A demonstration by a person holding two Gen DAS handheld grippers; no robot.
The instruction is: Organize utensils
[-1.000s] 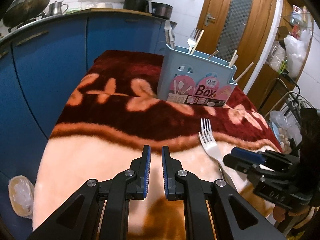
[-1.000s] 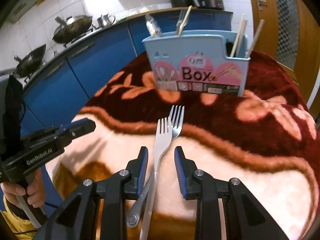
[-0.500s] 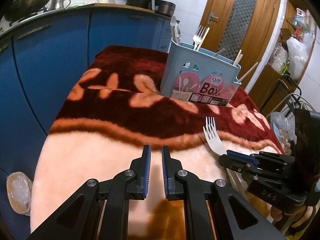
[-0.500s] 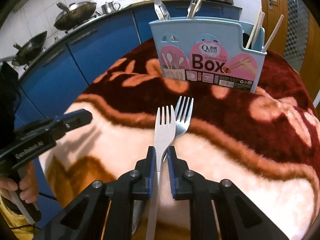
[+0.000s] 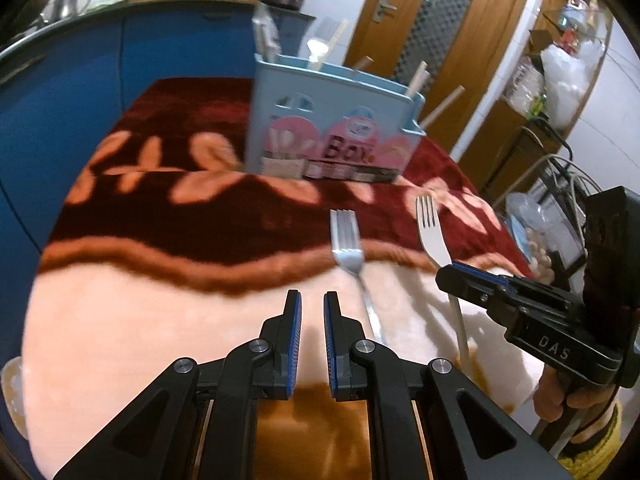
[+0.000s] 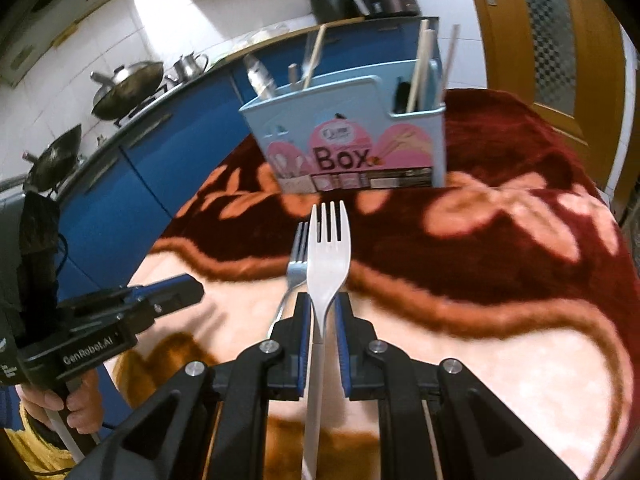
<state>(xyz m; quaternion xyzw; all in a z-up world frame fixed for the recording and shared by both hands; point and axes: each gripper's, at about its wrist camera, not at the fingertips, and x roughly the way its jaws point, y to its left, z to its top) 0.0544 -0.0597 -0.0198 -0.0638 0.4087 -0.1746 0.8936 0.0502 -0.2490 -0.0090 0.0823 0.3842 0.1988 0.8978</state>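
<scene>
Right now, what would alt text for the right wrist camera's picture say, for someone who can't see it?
The right gripper is closed on the handle of a white fork, prongs pointing toward a light blue utensil box holding chopsticks. A metal fork lies just left on the red patterned blanket, and the left gripper hovers at the left edge.

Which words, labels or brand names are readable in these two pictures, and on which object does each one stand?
"Box": large dark letters on the pink label of the blue utensil holder.
"GenRobot.AI": white letters on the side of the left gripper.
"DAS": pale letters on the side of the right gripper.
Too small or blurred to read: the round logo above "Box", the small print strip under it, and the white text at the left gripper's rear edge.
</scene>
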